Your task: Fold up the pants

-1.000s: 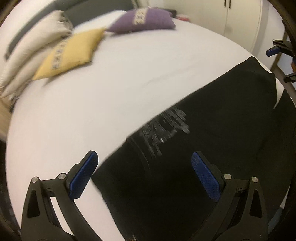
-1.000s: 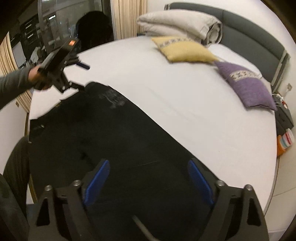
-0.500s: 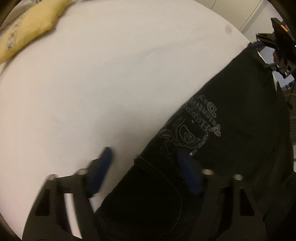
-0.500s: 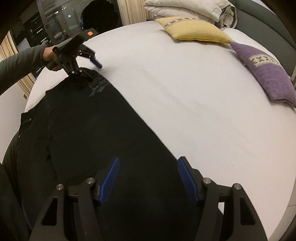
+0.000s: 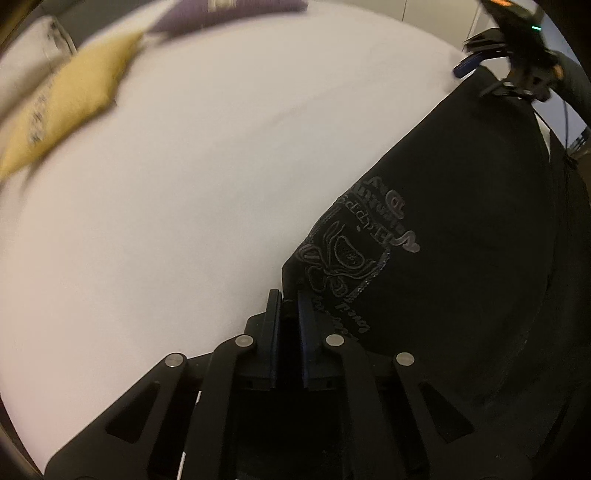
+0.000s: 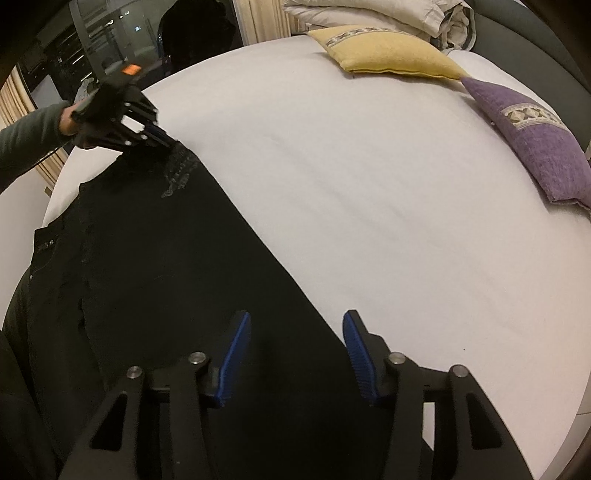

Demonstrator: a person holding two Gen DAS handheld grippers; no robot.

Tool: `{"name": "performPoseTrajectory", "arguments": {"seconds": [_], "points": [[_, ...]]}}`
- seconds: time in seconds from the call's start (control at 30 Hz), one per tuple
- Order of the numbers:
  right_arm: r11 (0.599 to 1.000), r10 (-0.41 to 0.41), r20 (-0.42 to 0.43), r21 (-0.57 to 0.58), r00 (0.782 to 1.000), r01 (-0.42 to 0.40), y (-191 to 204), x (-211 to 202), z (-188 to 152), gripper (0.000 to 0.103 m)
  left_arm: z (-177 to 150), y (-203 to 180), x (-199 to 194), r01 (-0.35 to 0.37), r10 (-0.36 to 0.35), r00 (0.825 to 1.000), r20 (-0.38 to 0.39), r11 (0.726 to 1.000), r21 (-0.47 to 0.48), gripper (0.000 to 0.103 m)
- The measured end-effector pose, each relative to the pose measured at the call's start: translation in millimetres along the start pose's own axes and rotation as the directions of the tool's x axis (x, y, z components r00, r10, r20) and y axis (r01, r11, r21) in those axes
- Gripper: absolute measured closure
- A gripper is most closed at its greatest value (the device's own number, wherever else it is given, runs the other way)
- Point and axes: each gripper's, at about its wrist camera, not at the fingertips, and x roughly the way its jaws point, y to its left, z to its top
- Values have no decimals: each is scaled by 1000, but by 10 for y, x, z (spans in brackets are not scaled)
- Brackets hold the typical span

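Note:
Black pants (image 5: 461, 229) with a grey printed logo (image 5: 354, 247) lie flat along the near edge of a white bed (image 5: 184, 192). My left gripper (image 5: 287, 295) is shut on the pants' corner edge beside the logo. In the right wrist view the same gripper (image 6: 162, 138) pinches the far end of the pants (image 6: 155, 258). My right gripper (image 6: 295, 325) is open, its blue pads straddling the pants' edge at the near end, low over the cloth. It also shows far off in the left wrist view (image 5: 491, 62).
A yellow pillow (image 6: 384, 55) and a purple pillow (image 6: 532, 144) lie at the bed's far side, with a rolled white duvet (image 6: 388, 18) behind. A grey headboard (image 6: 535, 40) curves around. Windows and curtains stand beyond the left gripper.
My left gripper came down to the pants' corner and closed on the edge by the logo. My right gripper narrowed somewhat and moved lower over the near end.

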Motion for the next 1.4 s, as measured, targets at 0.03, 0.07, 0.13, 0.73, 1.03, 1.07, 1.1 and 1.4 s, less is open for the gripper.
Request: {"name": "performPoseTrajectory", "arguments": {"seconds": [0.03,0.07,0.13,0.73,1.03,1.07,1.1,1.4], "points": [[1000,-1,-7,-6,1000,1,-2,32,11,53,-8,-25,-45,-15,15,1000,16,1000,4,96],[1000,-1,-16,-13,1000,1,-4,65,23,56,-45,-81,-93,-35,34,999,39,999,17,96],[1000,1,-28,-28,1000,-2,0,143,69,59,-120,-165,-152,-64,61,996,68,998,31,96],[984,93,-184,-131,979,-118,37,700,611,61,-340,-419,-636,-210,185,958,221,973,97,96],[972,65,-231,-204,971,-113,136,732,753,97,-296,-384,-634,-211,185,955,233,973,92,96],[970,47,-232,-223,972,-100,166,704,760,99,-294,-376,-636,-213,187,954,234,973,92,96],[967,30,-226,-240,974,-86,195,665,768,99,-307,-391,-653,-216,190,954,234,972,94,96],[933,-146,-91,-345,985,107,530,-7,702,100,-422,-587,-1084,-247,215,935,282,965,84,96]]}}
